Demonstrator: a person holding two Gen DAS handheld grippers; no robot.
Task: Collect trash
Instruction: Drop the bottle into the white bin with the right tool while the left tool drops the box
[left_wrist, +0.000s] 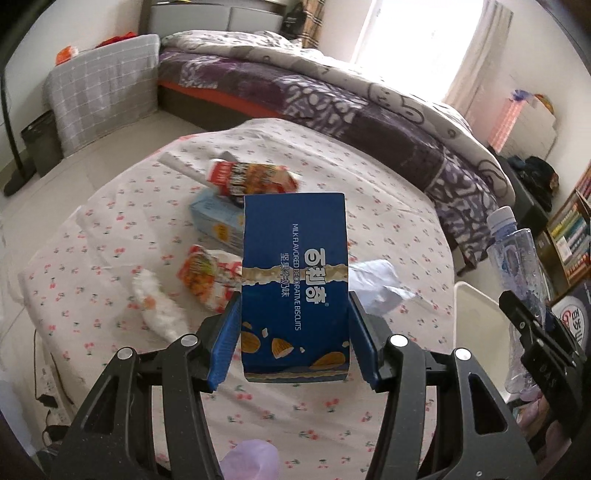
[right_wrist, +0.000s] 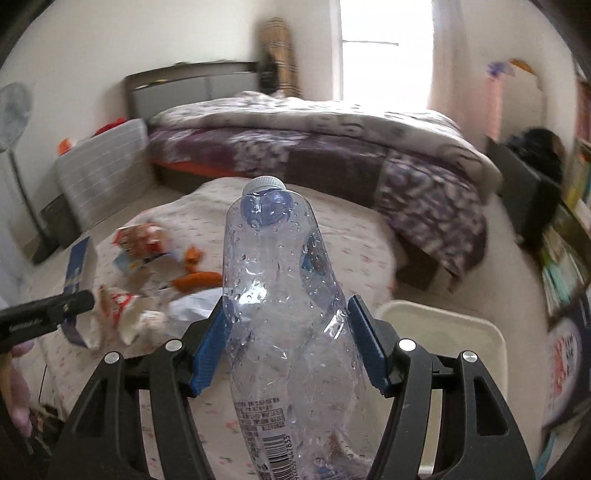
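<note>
L gripper (left_wrist: 293, 332) clamped on blue biscuit box (left_wrist: 295, 273); R gripper (right_wrist: 288, 341) clamped on crumpled clear bottle (right_wrist: 284, 295); both above floral-cloth table (left_wrist: 332, 413) w/ wrappers (left_wrist: 251, 179)

The plastic bottle (right_wrist: 284, 332) runs off the frame's bottom edge. Motion blur smears the bed (right_wrist: 332, 147) and the wrappers (right_wrist: 147, 243) at centre left.

Left claw (left_wrist: 294, 343) clamps blue biscuit box (left_wrist: 294, 273) over floral tabletop (left_wrist: 388, 206); wrappers (left_wrist: 207, 275) at 10 o'clock, plastic bottle (left_wrist: 517, 266) at 3 o'clock.
</note>
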